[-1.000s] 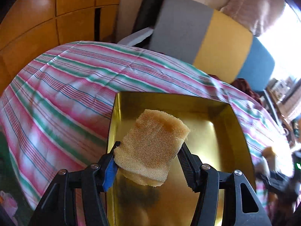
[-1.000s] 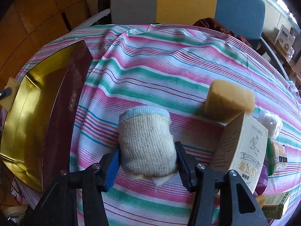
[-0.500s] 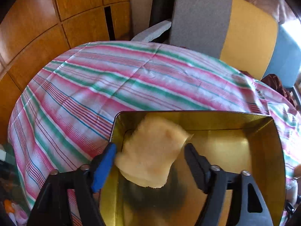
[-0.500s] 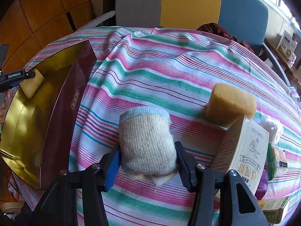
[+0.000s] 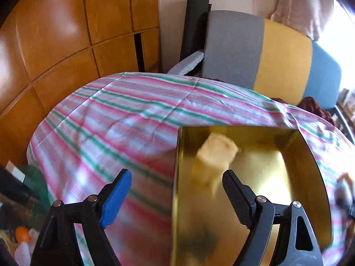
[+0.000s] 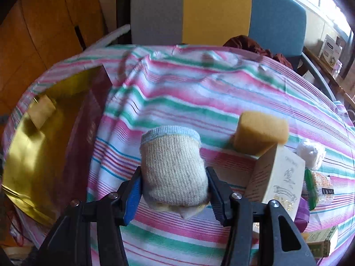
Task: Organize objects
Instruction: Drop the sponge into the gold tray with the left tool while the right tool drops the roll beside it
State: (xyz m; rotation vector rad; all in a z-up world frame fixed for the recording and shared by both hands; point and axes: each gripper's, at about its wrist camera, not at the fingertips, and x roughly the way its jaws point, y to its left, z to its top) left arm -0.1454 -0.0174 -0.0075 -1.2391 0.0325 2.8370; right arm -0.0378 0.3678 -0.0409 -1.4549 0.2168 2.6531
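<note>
Gold lines the open box [image 5: 277,177], which sits on the striped cloth [image 5: 124,119] over the worktop. A small yellow sponge [image 5: 216,155] lies inside it near the far corner, clear of the left tool [image 5: 175,186], whose jaws have just been opening and now stand spread with nothing pinched. The right tool [image 6: 174,184] pinches a woven scrubbing pad [image 6: 173,166] above the cloth. A larger sponge [image 6: 259,133] leans beside a cream carton [image 6: 279,181].
</note>
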